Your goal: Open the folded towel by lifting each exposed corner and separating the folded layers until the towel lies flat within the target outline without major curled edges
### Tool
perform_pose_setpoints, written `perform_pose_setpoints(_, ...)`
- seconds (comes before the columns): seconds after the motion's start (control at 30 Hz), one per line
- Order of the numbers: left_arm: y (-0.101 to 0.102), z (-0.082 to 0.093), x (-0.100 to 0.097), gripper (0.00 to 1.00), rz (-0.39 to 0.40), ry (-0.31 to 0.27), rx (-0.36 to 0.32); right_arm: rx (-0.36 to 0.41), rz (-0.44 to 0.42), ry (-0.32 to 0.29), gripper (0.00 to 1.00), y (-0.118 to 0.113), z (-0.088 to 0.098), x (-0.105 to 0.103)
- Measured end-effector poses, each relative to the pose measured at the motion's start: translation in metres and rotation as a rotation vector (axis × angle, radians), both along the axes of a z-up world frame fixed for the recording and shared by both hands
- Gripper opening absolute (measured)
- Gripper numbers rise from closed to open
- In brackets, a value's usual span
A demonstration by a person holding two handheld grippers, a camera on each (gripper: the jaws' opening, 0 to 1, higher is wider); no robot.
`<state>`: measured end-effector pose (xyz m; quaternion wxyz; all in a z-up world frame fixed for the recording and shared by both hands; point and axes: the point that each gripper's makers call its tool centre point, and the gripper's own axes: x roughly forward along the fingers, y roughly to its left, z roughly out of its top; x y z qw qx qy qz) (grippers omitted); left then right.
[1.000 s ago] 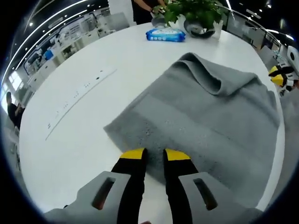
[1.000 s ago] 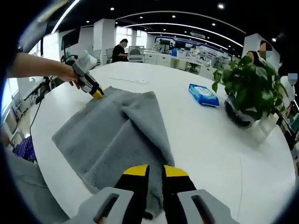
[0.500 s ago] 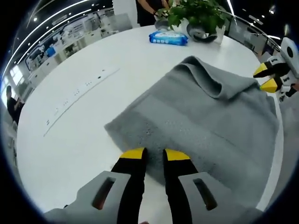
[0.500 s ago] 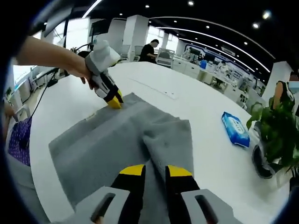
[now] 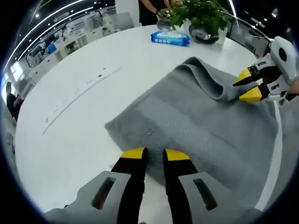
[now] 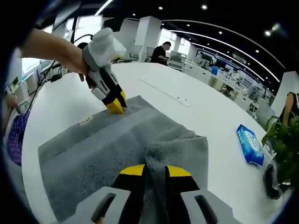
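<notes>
Grey terry towel [image 5: 201, 126] lies partly opened on a round white worktop [image 5: 79, 88], one layer folded over into a raised ridge [image 6: 175, 140]. Left tongs [image 5: 154, 154], yellow-tipped and black, rest on the towel's near corner with jaws slightly apart, seemingly pinning it so the cloth cannot slide. Right tongs [image 6: 152, 170] straddle the folded ridge, jaws slightly apart around the fabric (whether they are pinching it yet cannot be told), probably placed to lift that layer off. A blue wipes packet [image 5: 170, 38] and a leafy potted plant [image 5: 198, 16] sit well apart at the far edge
</notes>
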<state>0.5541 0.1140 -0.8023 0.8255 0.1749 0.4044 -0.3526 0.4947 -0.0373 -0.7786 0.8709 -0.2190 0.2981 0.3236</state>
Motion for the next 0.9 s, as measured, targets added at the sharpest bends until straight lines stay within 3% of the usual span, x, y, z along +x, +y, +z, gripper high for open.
perform_pose_setpoints(0.3, -0.001, -0.001, 0.000, 0.13, 0.011, -0.006, 0.018, -0.060, 0.017, -0.013, 0.02, -0.009, -0.015, 0.006)
perform_pose_setpoints(0.57, -0.002, -0.001, 0.000, 0.12, 0.015, -0.005, 0.025, -0.075, 0.003, -0.070, 0.01, -0.031, 0.006, 0.017)
perform_pose_setpoints(0.9, -0.001, -0.001, 0.001, 0.13, 0.019, 0.009, 0.017, -0.106, -0.072, -0.111, 0.01, -0.084, 0.019, 0.048)
